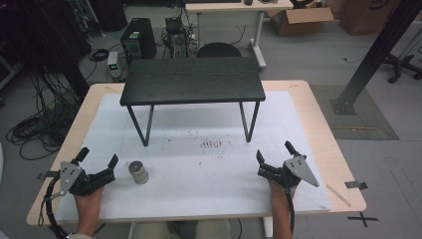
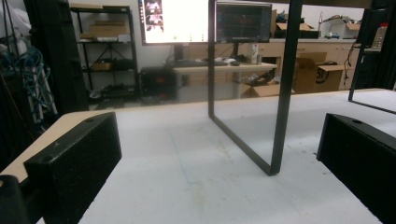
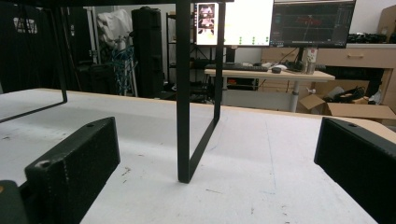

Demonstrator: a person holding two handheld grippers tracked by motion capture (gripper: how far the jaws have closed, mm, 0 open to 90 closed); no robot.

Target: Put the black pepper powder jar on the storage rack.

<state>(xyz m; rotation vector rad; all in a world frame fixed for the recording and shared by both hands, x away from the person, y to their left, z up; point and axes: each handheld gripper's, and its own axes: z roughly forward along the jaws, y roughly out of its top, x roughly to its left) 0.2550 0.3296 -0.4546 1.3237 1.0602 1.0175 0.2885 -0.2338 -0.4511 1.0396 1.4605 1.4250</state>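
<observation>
Both grippers rest at the near table edge, jaws apart and empty; small metal can [image 1: 138,172] stands just right of the left gripper [image 1: 98,160], ready for pickup; right gripper [image 1: 274,155] idle, well apart.

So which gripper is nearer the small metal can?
Left. The left gripper sits just left of the metal can, jaws open; the right gripper is far across the white mat.

Lab: monitors [image 3: 275,22]; cables [image 1: 30,130]; cardboard boxes [image 1: 298,20]
</observation>
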